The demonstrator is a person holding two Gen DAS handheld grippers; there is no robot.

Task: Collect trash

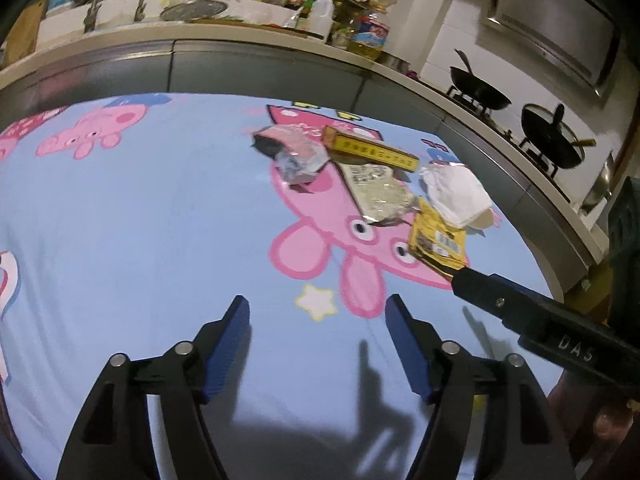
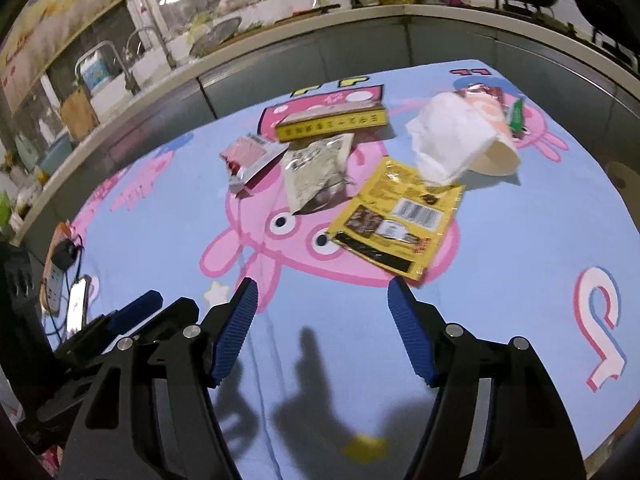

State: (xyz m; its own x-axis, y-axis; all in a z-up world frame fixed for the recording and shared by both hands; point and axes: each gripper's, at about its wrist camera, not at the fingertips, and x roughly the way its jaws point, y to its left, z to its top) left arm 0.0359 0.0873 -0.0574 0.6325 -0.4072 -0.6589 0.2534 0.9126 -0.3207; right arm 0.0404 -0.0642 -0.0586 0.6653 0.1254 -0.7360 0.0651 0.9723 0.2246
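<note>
Right now my left gripper [image 1: 318, 308] hangs over the blue cartoon sheet [image 1: 132, 216] with its blue pads spread wide and nothing between them. My right gripper [image 2: 320, 292] is likewise wide apart and empty, tips poised just short of the trash.

Taking the yellow snack wrapper [image 2: 394, 216] as my landmark: it lies flat on the sheet just beyond my right gripper's tips, over the printed pink pig [image 2: 280, 248]. Just left of it sits a crinkled silver foil packet [image 2: 316, 172], and further left again a pink-and-silver torn packet [image 2: 248, 158]. Beyond the foil packet, past the wrapper's far-left corner, lies a long yellow box [image 2: 332, 122]. A crumpled white tissue [image 2: 448, 140] overlaps the wrapper's far edge, resting against a tipped paper cup [image 2: 494, 156]; behind the cup are a small reddish wrapper [image 2: 486, 92] and a green scrap [image 2: 516, 114].

Well left of the wrapper, at the sheet's edge, are a phone [image 2: 76, 304] and a power strip [image 2: 56, 264]. Far beyond it runs the kitchen counter [image 2: 280, 36] with bottles, sink and woks.
</note>
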